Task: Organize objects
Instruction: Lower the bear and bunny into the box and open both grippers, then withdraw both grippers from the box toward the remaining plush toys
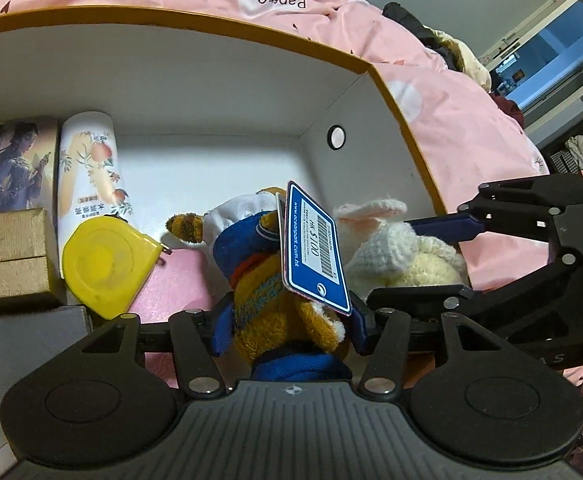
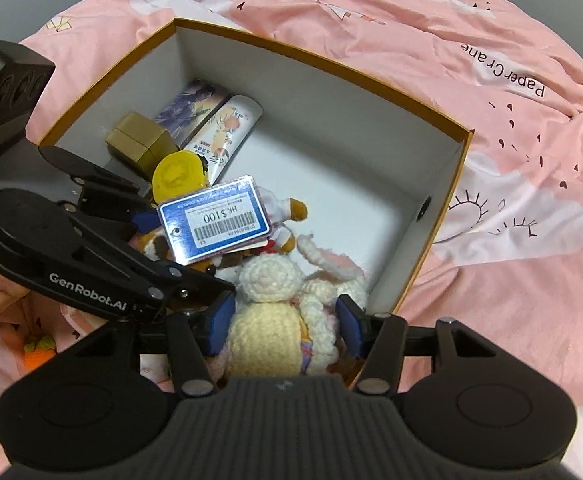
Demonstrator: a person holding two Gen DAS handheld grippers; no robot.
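Note:
An open box with white walls and an orange rim [image 1: 211, 20] [image 2: 331, 60] lies on a pink bedcover. My left gripper [image 1: 291, 314] [image 2: 179, 252] reaches down into it. Its blue pads [image 1: 221, 330] press on an orange plush toy [image 1: 267, 320] [image 2: 287, 210] in blue clothes, head down, with a blue price tag [image 1: 315, 256] [image 2: 215, 222]. Just right of it, my right gripper [image 2: 283, 316] [image 1: 391, 260] is shut on a cream crocheted rabbit [image 2: 263, 320] [image 1: 407, 256] at the box's near right corner.
Along the box's left side lie an illustrated carton [image 1: 19, 160], a peach-print tube [image 1: 91, 168], a yellow tape measure [image 1: 103, 264], a gold box [image 1: 7, 256] and a grey box [image 1: 31, 332]. A crocheted carrot [image 2: 39, 350] lies outside on the cover.

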